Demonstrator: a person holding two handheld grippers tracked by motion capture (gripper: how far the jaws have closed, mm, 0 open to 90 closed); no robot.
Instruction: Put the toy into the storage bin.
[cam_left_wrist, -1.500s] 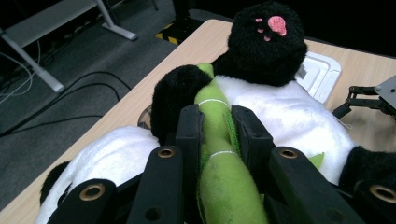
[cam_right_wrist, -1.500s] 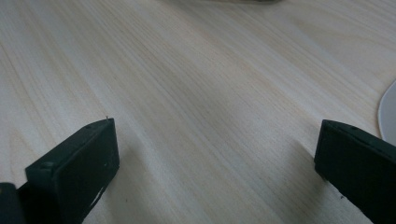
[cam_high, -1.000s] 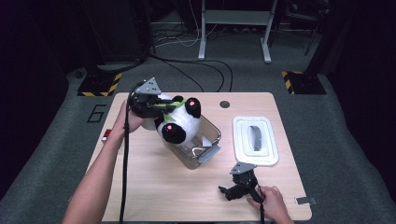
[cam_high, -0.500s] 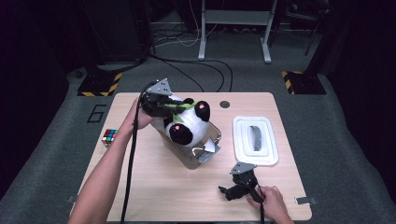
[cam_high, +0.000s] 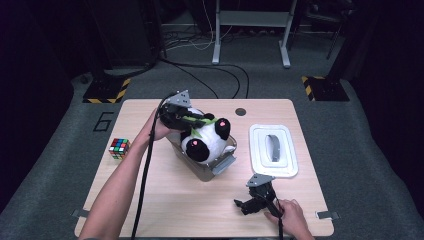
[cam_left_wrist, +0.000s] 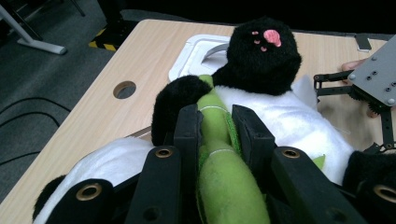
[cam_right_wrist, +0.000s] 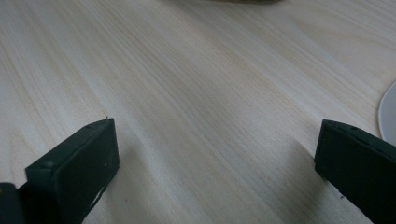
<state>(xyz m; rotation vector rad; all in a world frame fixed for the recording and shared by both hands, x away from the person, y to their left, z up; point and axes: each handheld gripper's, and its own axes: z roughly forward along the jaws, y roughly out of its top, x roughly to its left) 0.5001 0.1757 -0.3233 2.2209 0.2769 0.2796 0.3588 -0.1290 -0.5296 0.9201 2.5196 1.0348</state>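
While I watch from the high view, my left gripper (cam_high: 200, 120) is clamped on the green stalk (cam_left_wrist: 219, 154) sewn to a stuffed panda (cam_high: 205, 137), and my left hand (cam_high: 159, 127) sits just behind it at the far left part of the wooden table (cam_high: 150, 200). From the left gripper view the two black jaws press against either side of that green piece, with the panda's white belly and a black paw with pink pads beyond them. The panda is over a clear bin (cam_high: 212, 162) near the table's middle, its lower body inside the bin's rim; I cannot tell whether it rests on the bin's floor. To the right of the bin lies a white lid (cam_high: 272, 150), flat on the table with its handle up. My right gripper (cam_high: 245, 206) is low at the near edge, my right hand (cam_high: 290, 217) behind it, jaws spread wide with bare wood between them. A colour cube (cam_high: 119, 148) stands near the left edge, well apart from the bin.
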